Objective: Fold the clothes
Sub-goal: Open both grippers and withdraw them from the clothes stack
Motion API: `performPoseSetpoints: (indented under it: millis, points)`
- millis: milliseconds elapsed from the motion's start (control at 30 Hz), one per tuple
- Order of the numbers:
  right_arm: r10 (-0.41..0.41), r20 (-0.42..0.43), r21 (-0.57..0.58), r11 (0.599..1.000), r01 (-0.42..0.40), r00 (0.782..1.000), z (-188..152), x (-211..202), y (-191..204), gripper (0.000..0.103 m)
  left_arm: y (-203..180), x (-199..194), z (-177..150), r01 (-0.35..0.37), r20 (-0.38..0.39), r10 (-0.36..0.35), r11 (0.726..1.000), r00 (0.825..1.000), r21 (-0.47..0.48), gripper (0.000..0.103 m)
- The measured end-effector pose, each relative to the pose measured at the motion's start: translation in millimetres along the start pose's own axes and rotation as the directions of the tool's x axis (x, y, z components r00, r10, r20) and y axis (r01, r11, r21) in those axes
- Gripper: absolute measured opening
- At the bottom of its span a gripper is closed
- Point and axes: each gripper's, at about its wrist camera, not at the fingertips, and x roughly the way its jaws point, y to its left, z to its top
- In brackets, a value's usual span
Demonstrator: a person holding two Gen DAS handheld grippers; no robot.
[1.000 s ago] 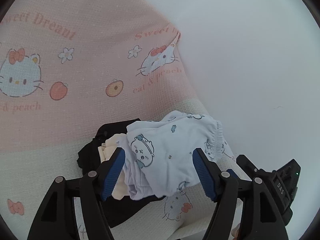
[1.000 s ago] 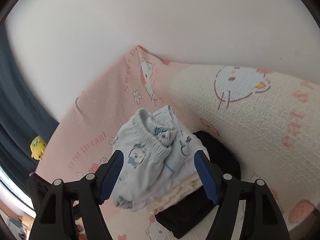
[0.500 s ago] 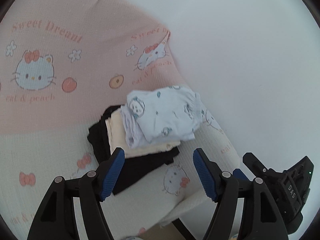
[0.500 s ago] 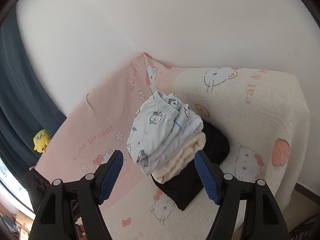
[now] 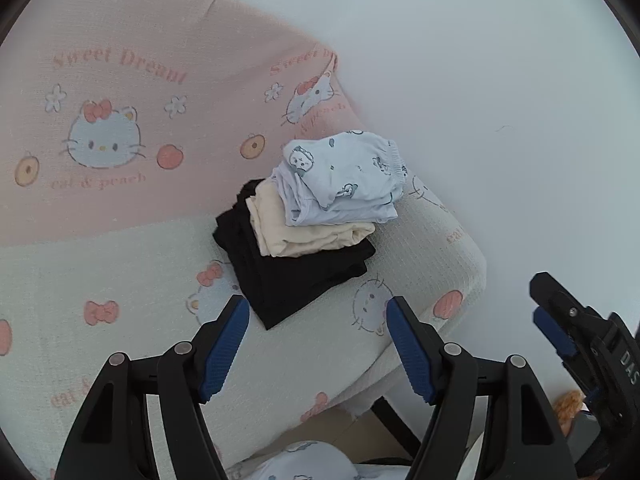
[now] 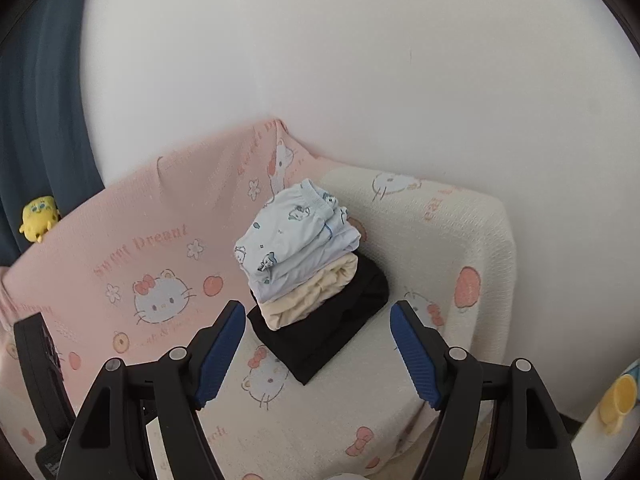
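Your left claw (image 5: 316, 344) was spread wide and empty, and your right claw (image 6: 316, 348) likewise; just beyond both sets of tips sat the folded stack (image 5: 312, 216), pale blue on cream on black, on the printed sofa cover (image 5: 120, 264).

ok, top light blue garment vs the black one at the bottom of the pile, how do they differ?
The light blue garment carries small cartoon prints and a gathered elastic edge; the black garment is plain. Light blue tops the pile, on a cream piece; black lies at the bottom on the sofa cover. Black's footprint sticks out further. Both are folded, neither gripped.
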Motion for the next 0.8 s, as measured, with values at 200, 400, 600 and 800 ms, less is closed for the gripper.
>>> performPoseSetpoints:
  millis: [200,400,600,800]
  points:
    - [0.002,0.025,-0.002,1.0,-0.002,1.0,-19.1,-25.1,17.3,0.087,-12.6,-22.6,-18.5,-0.152,0.071,0.138,0.956,0.988,0.249,0.069]
    - [-0.016,0.021,-0.025,1.0,0.016,1.0,-28.6,-35.5,26.7,0.088,-32.0,-32.4,-29.2,-0.231,0.121,0.199,0.892,0.972,0.388,0.069]
    - [-0.012,0.006,-0.029,1.0,0.012,1.0,-37.1,-42.0,25.9,0.095,-38.8,-50.1,-26.0,-0.18,0.113,0.147,0.906,0.983,0.384,0.07]
    - [-0.03,-0.022,-0.035,0.999,0.029,0.999,-40.3,-43.7,27.6,0.098,-38.4,-62.4,-24.8,-0.136,0.123,0.098,0.925,0.988,0.354,0.086]
